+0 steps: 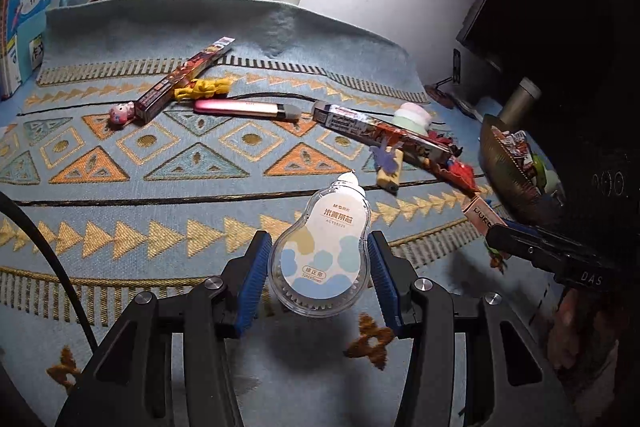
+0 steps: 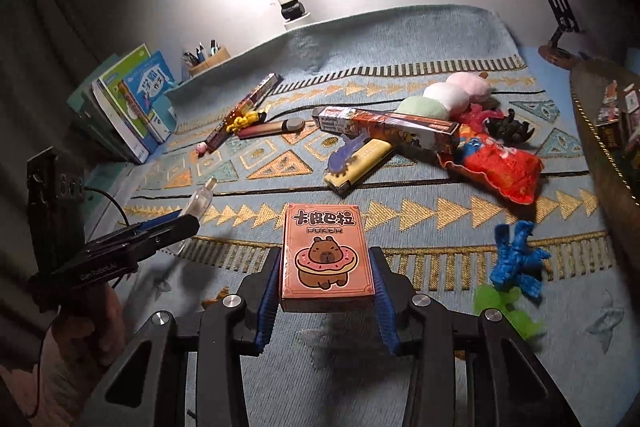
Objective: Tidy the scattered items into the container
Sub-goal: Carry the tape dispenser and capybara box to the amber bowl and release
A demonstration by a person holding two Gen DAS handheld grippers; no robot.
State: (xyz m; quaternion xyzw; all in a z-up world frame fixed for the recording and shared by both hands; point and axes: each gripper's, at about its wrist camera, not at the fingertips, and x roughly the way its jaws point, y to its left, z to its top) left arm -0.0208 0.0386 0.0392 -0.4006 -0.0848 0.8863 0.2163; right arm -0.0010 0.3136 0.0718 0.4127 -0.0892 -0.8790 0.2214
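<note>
My left gripper [image 1: 318, 243] is shut on a clear pear-shaped correction tape [image 1: 320, 255], held above the patterned blue cloth [image 1: 160, 195]. My right gripper [image 2: 326, 259] is shut on a pink poker card box [image 2: 326, 251] with a capybara picture, also lifted off the cloth. The dark woven basket [image 1: 504, 163] sits at the right edge with several small items inside. In the right wrist view the basket [image 2: 592, 131] is at the far right. On the cloth lie two long printed boxes [image 1: 184, 79] [image 1: 380, 127], a pink pen-shaped device [image 1: 248, 108] and a yellow lighter [image 1: 388, 173].
A plush dango [image 2: 444, 99], a red packet [image 2: 496, 167], a blue pipe-cleaner figure [image 2: 516, 259] and a green toy [image 2: 504, 303] lie toward the basket. Books [image 2: 132, 107] and a pen holder [image 2: 208, 59] stand at the back left. A lamp post [image 2: 290, 3] stands at the back.
</note>
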